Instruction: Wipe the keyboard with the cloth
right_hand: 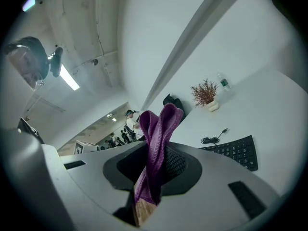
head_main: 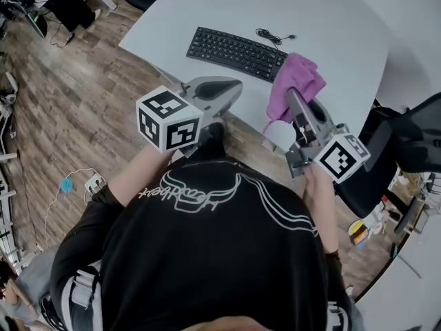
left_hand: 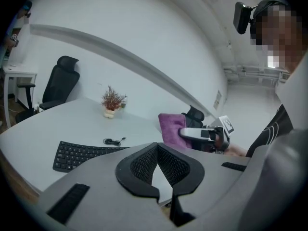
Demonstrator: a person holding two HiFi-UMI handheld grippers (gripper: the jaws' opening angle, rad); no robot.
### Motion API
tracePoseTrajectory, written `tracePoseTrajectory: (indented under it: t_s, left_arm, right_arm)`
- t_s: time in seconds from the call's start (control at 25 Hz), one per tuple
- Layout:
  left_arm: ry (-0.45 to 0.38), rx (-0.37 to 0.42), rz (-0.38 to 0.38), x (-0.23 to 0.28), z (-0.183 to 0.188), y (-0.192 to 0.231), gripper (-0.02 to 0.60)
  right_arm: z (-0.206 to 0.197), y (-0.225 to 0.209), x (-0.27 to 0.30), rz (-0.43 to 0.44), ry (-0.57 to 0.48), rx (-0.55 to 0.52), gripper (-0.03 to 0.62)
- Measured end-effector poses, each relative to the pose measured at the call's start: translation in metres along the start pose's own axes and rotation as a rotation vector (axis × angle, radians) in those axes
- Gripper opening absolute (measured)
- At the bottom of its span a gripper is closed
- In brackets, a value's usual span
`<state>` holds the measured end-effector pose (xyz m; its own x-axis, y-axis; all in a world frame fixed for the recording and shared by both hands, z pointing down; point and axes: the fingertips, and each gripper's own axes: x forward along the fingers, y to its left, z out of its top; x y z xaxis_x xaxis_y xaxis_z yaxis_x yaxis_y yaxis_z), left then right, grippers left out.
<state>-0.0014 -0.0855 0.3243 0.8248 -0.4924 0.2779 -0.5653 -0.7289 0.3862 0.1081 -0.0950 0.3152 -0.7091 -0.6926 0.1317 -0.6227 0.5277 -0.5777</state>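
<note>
The right claw [head_main: 298,104] grips a purple cloth [head_main: 298,80] over the white table's [head_main: 337,26] near edge, just right of the black keyboard [head_main: 236,52]. The left claw [left_hand: 157,147] is closed and empty.

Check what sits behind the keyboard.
A coiled black cable lies just behind the keyboard; a small potted plant stands farther back. The held purple cloth hides the table beside them.
</note>
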Motion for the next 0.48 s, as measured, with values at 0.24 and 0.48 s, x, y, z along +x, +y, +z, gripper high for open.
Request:
tracePoseTrajectory:
  t_s: [0.24, 0.48]
  left_arm:
    - [0.005, 0.01, -0.015, 0.01, -0.001, 0.005, 0.006]
    - [0.054, -0.032, -0.032, 0.045, 0.013, 0.063, 0.006]
  right_arm:
    - [0.003, 0.004, -0.001, -0.003, -0.013, -0.022, 0.06]
    - [0.013, -0.029, 0.047, -0.04, 0.015, 0.033, 0.06]
